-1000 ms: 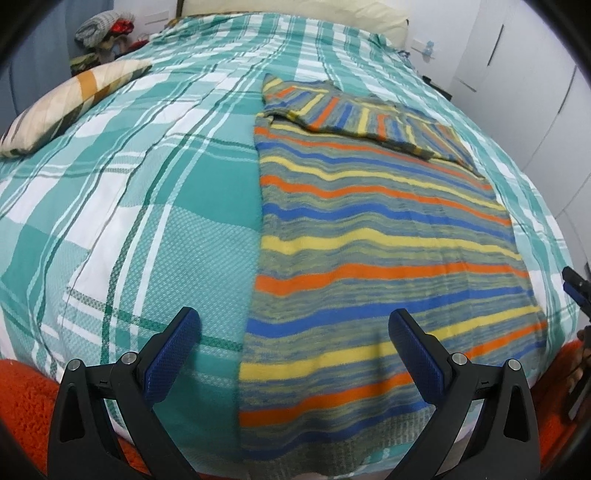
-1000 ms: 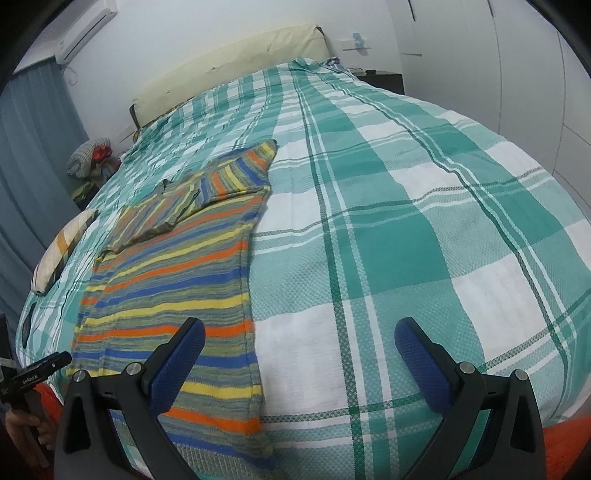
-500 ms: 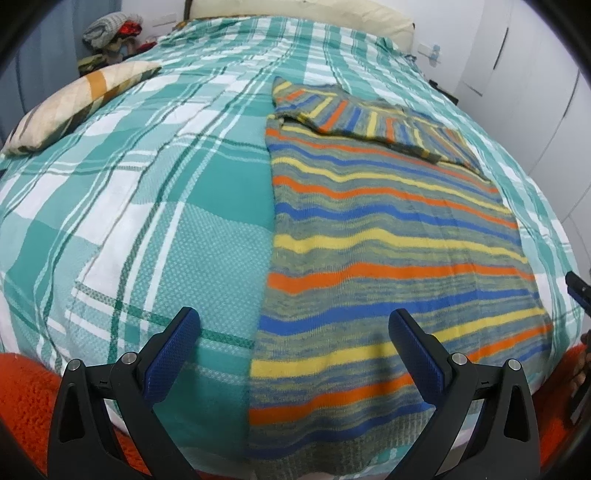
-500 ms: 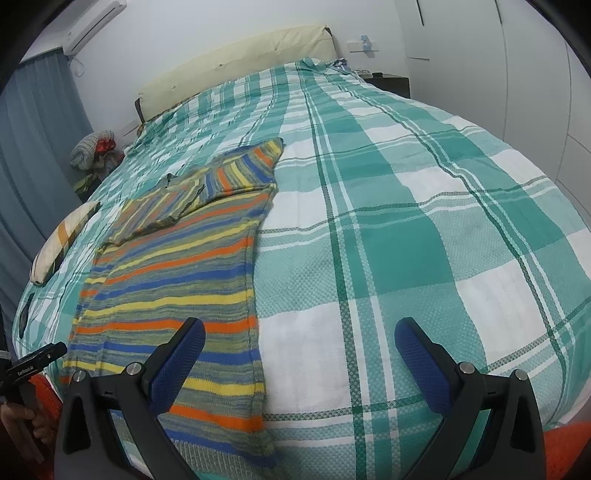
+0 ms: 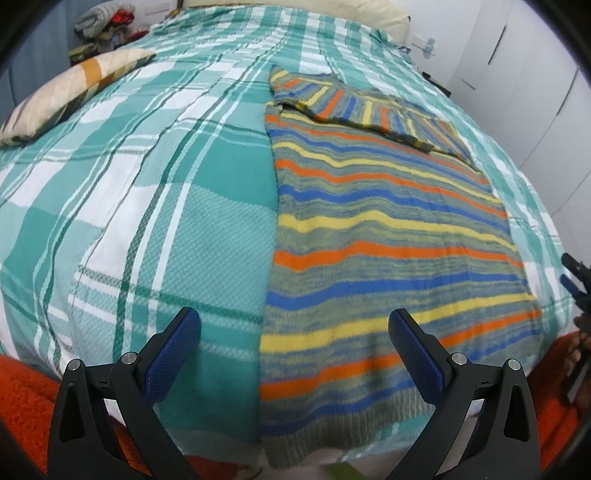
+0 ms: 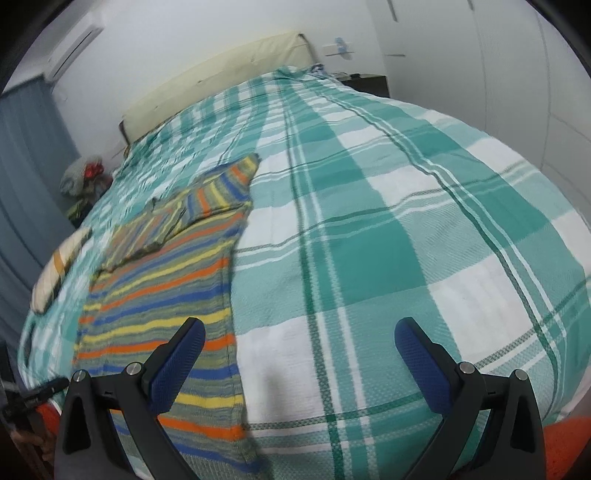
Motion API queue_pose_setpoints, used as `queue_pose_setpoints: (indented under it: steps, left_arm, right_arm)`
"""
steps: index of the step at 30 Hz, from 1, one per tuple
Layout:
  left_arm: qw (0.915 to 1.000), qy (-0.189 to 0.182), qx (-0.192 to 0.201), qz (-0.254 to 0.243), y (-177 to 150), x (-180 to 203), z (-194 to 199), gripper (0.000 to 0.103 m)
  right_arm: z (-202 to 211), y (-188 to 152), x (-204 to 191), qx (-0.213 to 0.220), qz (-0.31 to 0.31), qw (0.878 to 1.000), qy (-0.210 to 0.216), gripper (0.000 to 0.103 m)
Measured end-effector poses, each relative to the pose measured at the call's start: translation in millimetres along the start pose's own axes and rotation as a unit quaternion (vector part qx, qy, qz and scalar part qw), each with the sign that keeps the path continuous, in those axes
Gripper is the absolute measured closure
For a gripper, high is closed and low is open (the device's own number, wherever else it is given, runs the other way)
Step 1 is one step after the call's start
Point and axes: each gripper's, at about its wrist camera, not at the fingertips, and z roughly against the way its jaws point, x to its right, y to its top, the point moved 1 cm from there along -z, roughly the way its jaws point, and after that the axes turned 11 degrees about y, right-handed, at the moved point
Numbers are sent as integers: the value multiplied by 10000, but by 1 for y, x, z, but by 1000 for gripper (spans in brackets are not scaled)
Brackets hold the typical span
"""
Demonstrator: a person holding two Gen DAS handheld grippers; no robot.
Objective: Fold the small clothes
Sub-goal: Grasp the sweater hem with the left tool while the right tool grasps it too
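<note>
Change: both cameras sit slightly closer to the foot of the bed than a second ago, and the right view is now tilted and slightly blurred; the garment itself lies as it did.
Garment: striped knitted sweater in blue, yellow, orange and grey-green lies flat on the bed, its hem hanging just over the near edge, its sleeves folded across the far end of the body.
Garment in right view: the same sweater occupies the left part of the picture, its right edge running straight up the bedspread.
Left gripper: left gripper hovers above the sweater's near left corner, jaws spread wide, nothing between the blue pads.
Right gripper: right gripper hovers over the bedspread just right of the sweater's near right corner, jaws likewise wide apart and holding nothing; its left pad overlaps the sweater's edge in the picture, contact cannot be told.
Bed: teal-and-white plaid bedspread covers the whole mattress under the sweater.
Pillow: cream, brown and orange patterned pillow lies at the far left, well apart from the sweater.
Floor side: orange fuzzy fabric shows below the bed's near edge.
Background: heap of clothes beyond the pillow; white wardrobe doors at right.
</note>
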Motion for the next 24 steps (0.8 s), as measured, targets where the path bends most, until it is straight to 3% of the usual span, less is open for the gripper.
queue_pose_setpoints:
  steps: [4, 7, 9, 11, 13, 15, 17, 20, 22, 23, 24]
  left_arm:
    - [9981, -349, -466, -179, -18, -1, -2, 1]
    - [9947, -376, -812, -508, -32, 6, -12, 1]
    - [9938, -249, -842, -684, -37, 10, -17, 2]
    - [9932, -195, -821, -800, -40, 14, -16, 2]
    - [9920, -320, -838, -888, -41, 17, -14, 2]
    - [9916, -562, -822, -829, -41, 18, -10, 5]
    - [9914, -700, -864, -691, -39, 16, -9, 12]
    - [9920, -619, -964, -528, -39, 11, -11, 30]
    - [9923, -567, -1027, -395, -37, 6, -10, 50]
    - [9919, -576, -1088, -317, -37, 3, -10, 58]
    - [9909, -595, -1177, -262, -37, 1, -11, 79]
  right_arm:
    - [5, 3, 5, -176, -268, 9988, 366, 2]
    - [2, 5, 0, -988, -238, 9907, 900, 2]
    - [-5, 0, -4, -1774, -57, 9790, 1003, 4]
    - [-12, -15, -7, -2645, -29, 9581, 1097, 12]
    - [-17, -27, -9, -3050, -98, 9443, 1235, 17]
    - [-22, -37, -16, -3203, -22, 9378, 1341, 18]
    - [-29, -41, -21, -3226, 124, 9381, 1256, 19]
    - [-44, -50, -21, -3363, 22, 9356, 1079, 19]
    - [-47, -56, -26, -3470, 178, 9320, 1036, 21]
    - [-46, -57, -31, -3501, 295, 9302, 1066, 29]
    - [-46, -58, -33, -3517, 332, 9285, 1142, 44]
